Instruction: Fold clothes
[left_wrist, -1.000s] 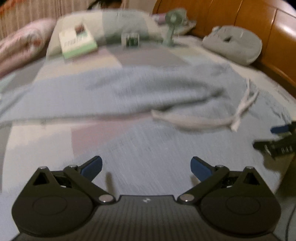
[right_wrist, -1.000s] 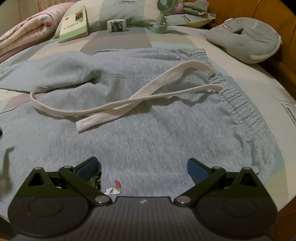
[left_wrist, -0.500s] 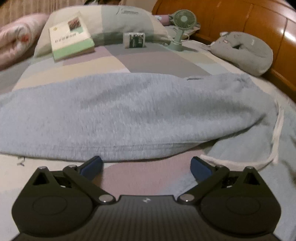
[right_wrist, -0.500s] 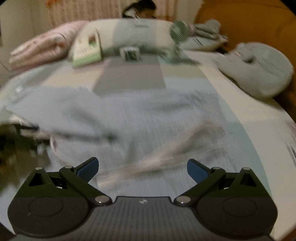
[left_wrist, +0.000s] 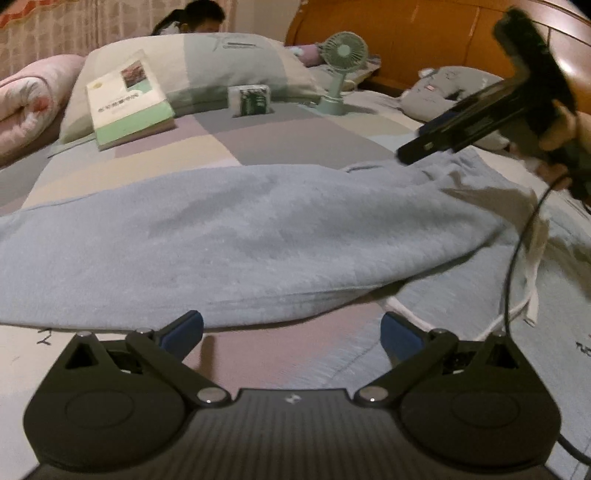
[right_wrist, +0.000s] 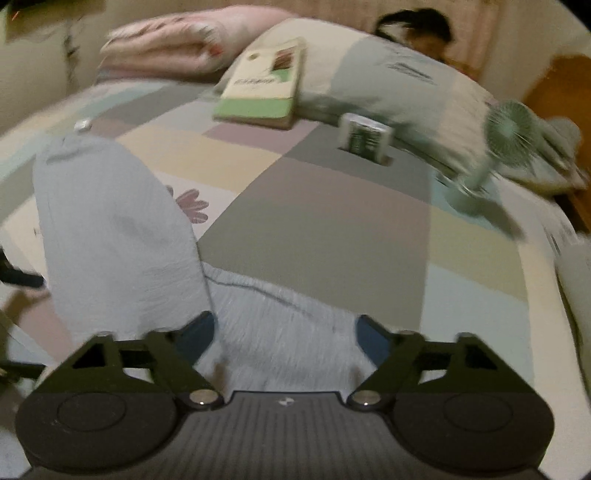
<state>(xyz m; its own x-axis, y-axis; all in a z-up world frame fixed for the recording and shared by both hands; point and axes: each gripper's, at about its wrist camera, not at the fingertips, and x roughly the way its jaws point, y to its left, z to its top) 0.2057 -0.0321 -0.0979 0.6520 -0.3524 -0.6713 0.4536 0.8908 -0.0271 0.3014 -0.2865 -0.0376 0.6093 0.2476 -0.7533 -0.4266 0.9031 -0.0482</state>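
Note:
Light blue-grey sweatpants (left_wrist: 258, 236) lie spread across the patchwork bed, with a white drawstring (left_wrist: 532, 291) trailing at the right. My left gripper (left_wrist: 291, 332) is open and empty, just short of the near edge of one pant leg. My right gripper (right_wrist: 284, 332) is open over the far waistband edge of the pants (right_wrist: 122, 236). It also shows in the left wrist view (left_wrist: 480, 114), held above the waistband at the upper right. One pant leg stretches away to the left in the right wrist view.
A green and white book (left_wrist: 129, 103), a small box (left_wrist: 251, 99) and a green desk fan (left_wrist: 340, 74) stand by the pillow (left_wrist: 229, 62). A grey plush cushion (left_wrist: 454, 88) lies by the wooden headboard (left_wrist: 424, 40). A pink quilt (left_wrist: 26, 103) is at the left.
My right gripper has lifted from the front of the pants and swung to their far waistband side. My left gripper has moved in toward the pant leg's edge. Both stay open.

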